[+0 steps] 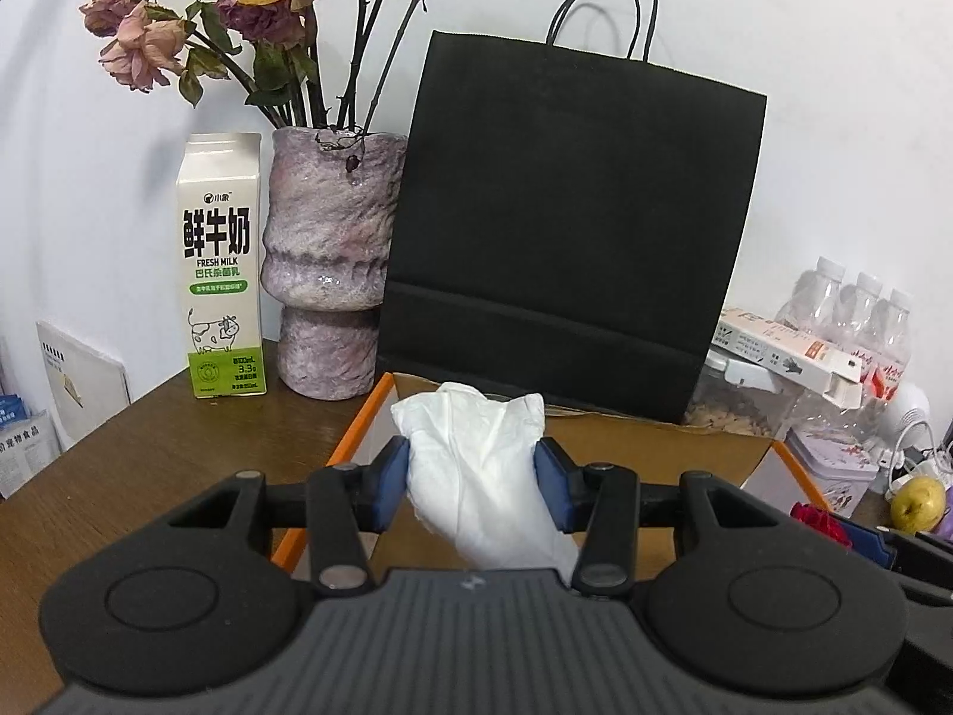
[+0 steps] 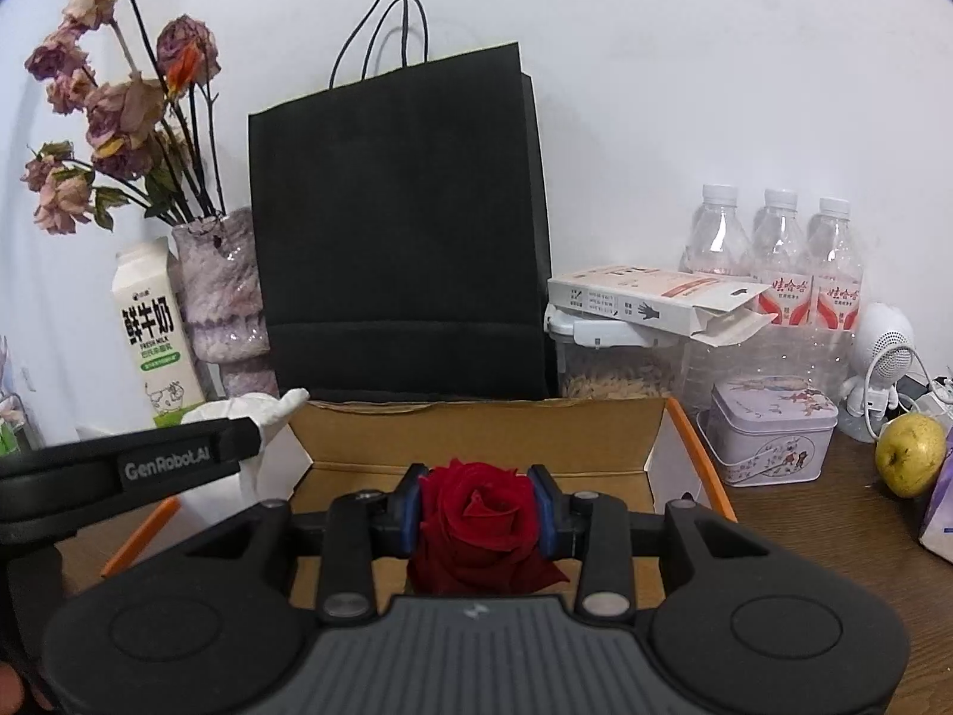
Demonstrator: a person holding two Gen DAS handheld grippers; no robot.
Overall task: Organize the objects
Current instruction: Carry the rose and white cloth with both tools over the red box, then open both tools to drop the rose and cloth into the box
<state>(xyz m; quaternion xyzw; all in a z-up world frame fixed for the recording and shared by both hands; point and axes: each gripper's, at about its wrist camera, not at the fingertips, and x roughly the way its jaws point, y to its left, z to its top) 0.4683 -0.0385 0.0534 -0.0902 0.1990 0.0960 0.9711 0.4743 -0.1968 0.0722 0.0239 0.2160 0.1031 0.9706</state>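
The cardboard box (image 2: pixel 476 435), open-topped with orange-edged flaps, stands on the brown table (image 1: pixel 149 453) directly in front of the upright black paper bag (image 2: pixel 405 238), whose contents are hidden; beside the bag, a mottled vase (image 1: pixel 330 262) holds dried roses (image 1: pixel 238 6), cut off at the frame top. Over the box, the left gripper (image 1: pixel 473 485) is clamped on a crumpled white tissue (image 1: pixel 476 465), and the right gripper (image 2: pixel 479 512) is clamped on a red rose head (image 2: pixel 479 518); the box floor is largely blocked from view.
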